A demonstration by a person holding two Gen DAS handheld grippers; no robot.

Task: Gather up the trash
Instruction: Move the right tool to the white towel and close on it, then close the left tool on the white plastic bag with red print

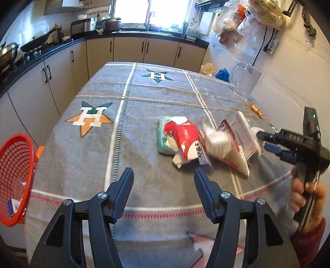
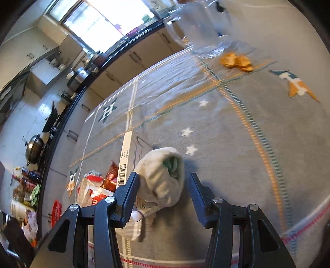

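- The crumpled white paper wad with green inside (image 2: 163, 177) lies just ahead of the right gripper (image 2: 163, 183), between its wide-open, empty jaws.
- The left gripper (image 1: 164, 181), also wide and empty, hangs farther off, nearer the red mesh plastic basket (image 1: 15, 177).

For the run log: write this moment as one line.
left tool: open, above tablecloth | right tool: open, around crumpled white wrapper | trash pile: on table | red basket: table's left edge

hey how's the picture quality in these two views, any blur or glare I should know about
Left wrist view: the window behind the counter is blown out white, and the pile of crumpled wrappers and the right gripper smear with motion. Right wrist view: the orange crumbs and striped grey tablecloth streak; fisheye bends the counter edge.
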